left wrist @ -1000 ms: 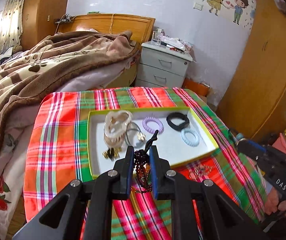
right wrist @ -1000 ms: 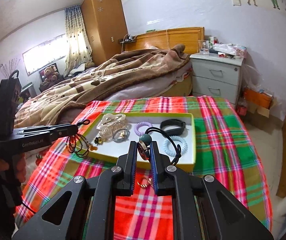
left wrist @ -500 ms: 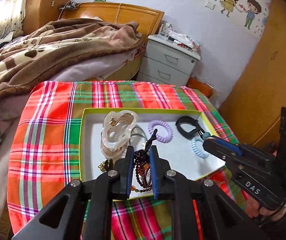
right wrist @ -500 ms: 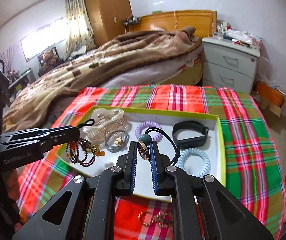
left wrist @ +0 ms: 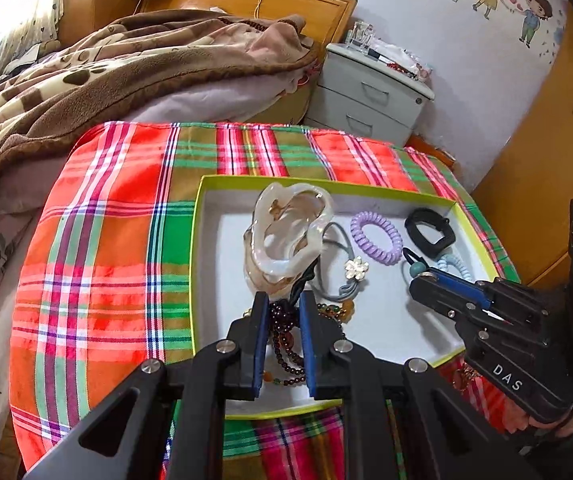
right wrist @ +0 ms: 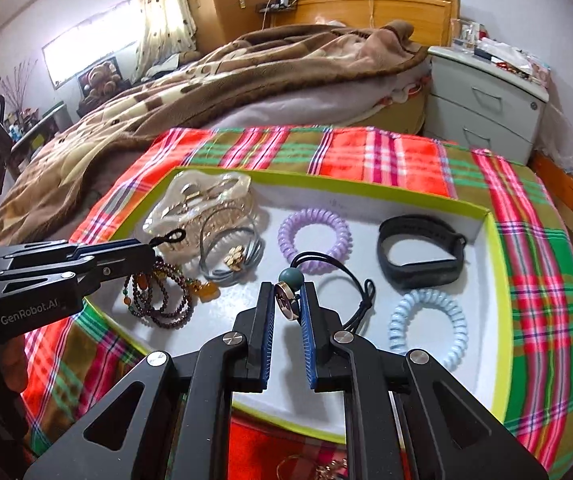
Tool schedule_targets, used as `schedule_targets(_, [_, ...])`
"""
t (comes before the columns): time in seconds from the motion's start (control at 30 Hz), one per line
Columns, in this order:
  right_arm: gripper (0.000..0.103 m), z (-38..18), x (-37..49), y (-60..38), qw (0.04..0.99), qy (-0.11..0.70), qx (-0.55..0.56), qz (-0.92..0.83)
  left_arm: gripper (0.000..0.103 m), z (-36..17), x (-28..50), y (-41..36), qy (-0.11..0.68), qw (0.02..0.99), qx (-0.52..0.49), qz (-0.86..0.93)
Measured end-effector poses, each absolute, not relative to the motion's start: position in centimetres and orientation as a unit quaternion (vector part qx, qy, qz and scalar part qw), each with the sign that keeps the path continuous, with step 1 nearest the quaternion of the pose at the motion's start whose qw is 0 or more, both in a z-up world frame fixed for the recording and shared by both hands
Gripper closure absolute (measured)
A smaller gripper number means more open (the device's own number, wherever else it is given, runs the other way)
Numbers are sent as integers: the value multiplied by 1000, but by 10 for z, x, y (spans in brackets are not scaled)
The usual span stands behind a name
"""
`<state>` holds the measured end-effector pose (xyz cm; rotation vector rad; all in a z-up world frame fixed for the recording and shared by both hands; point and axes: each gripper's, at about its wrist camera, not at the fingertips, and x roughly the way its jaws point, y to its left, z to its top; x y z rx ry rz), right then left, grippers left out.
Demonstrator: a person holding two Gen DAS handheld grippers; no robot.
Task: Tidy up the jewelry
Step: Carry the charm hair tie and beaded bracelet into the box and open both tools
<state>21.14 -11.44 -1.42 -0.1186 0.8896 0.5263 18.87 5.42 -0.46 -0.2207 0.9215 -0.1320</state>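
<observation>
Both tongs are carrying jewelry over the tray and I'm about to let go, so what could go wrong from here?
1. The left tongs hold a dark bead bracelet beside the gray flower hair tie and the clear hair claw; dropped there, the strands could tangle.
2. The right tongs grip only the ring of a black cord pendant, whose slack cord could snag on them at release.
3. The bracelet lies close to the green tray rim, so it may slide out.

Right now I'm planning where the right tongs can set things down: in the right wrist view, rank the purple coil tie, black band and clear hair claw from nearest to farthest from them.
1. Purple coil tie, just ahead of the right tongs.
2. Black band, ahead to the right.
3. Clear hair claw, in the tray's far left corner.
</observation>
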Motion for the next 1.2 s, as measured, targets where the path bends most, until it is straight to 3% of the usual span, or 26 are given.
schedule_targets(0.47, [90, -22, 215, -104, 855, 443, -71, 258, 86, -9, 186, 63, 450, 884, -116, -54])
schedule_targets(0.57, [89, -22, 216, -103, 855, 444, -73, 257, 80, -9, 185, 63, 451, 884, -113, -49])
schedule_targets(0.87, [89, -21, 214, -101, 858, 440, -74, 255, 76, -9, 184, 61, 452, 885, -104, -46])
schedule_targets(1.1, [76, -16, 212, -105, 864, 432, -66, 251, 68, -5, 180, 57, 449, 887, -100, -47])
schedule_targets(1.2, [76, -13, 210, -107, 867, 429, -61, 247, 64, -2, 177, 57, 445, 889, -100, -46])
